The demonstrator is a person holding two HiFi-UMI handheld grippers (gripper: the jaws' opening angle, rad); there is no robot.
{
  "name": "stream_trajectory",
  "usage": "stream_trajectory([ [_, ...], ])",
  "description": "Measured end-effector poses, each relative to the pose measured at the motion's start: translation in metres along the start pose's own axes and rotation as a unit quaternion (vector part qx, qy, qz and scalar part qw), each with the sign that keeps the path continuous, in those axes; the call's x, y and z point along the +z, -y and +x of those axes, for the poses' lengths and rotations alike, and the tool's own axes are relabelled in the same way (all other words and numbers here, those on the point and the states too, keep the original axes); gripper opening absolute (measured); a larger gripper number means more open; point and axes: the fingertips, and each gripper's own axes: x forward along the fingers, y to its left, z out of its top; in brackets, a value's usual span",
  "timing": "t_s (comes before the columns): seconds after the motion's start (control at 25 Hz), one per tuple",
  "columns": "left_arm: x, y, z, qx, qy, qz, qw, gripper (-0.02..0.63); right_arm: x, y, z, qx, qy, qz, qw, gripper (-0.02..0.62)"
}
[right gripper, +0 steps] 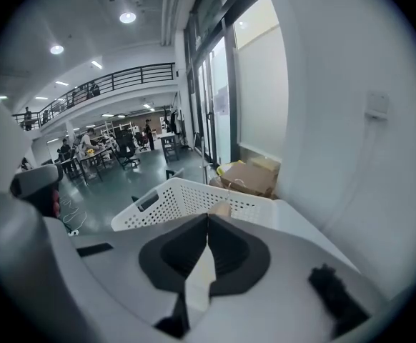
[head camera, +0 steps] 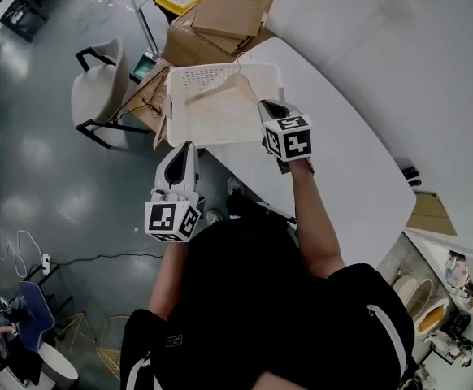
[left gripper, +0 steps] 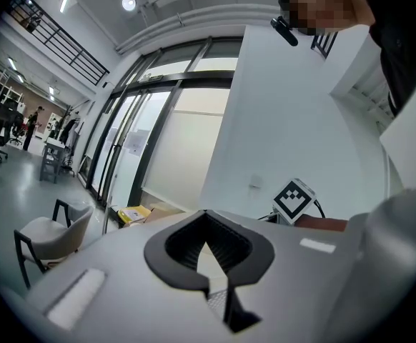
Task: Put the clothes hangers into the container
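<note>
I am looking down on a grey polished floor (head camera: 41,161) and a white round-ended table (head camera: 342,136) against a white wall, with a chair (head camera: 98,92) on the left and cardboard boxes (head camera: 220,19) at the far end. The white perforated container (head camera: 171,104) sits on the table's far left end, and the wooden clothes hangers (head camera: 228,96) lie inside it, pale bars resting across its bottom. My right gripper (head camera: 271,106) hangs just at the container's near right corner, tilted downward toward it. In the right gripper view its fingers (right gripper: 176,252) are closed tip to tip with nothing between them, and a hanger's wooden end shows just beyond them over the container's rim. My left gripper (head camera: 186,149) hovers off the table's near left edge, above the floor, pointing level. In its own view the fingers (left gripper: 186,245) also meet at the tips and are empty. The right gripper's marker cube (left gripper: 294,199) shows to its right.
</note>
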Motion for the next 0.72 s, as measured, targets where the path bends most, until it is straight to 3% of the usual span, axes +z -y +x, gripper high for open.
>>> stream_trajectory([
  [0.72,-0.015,0.047,-0.066,-0.045,0.001,0.000,0.9990,0.003,-0.036,-0.042,-0.083,-0.035,0.063,0.031,0.997,0.017],
])
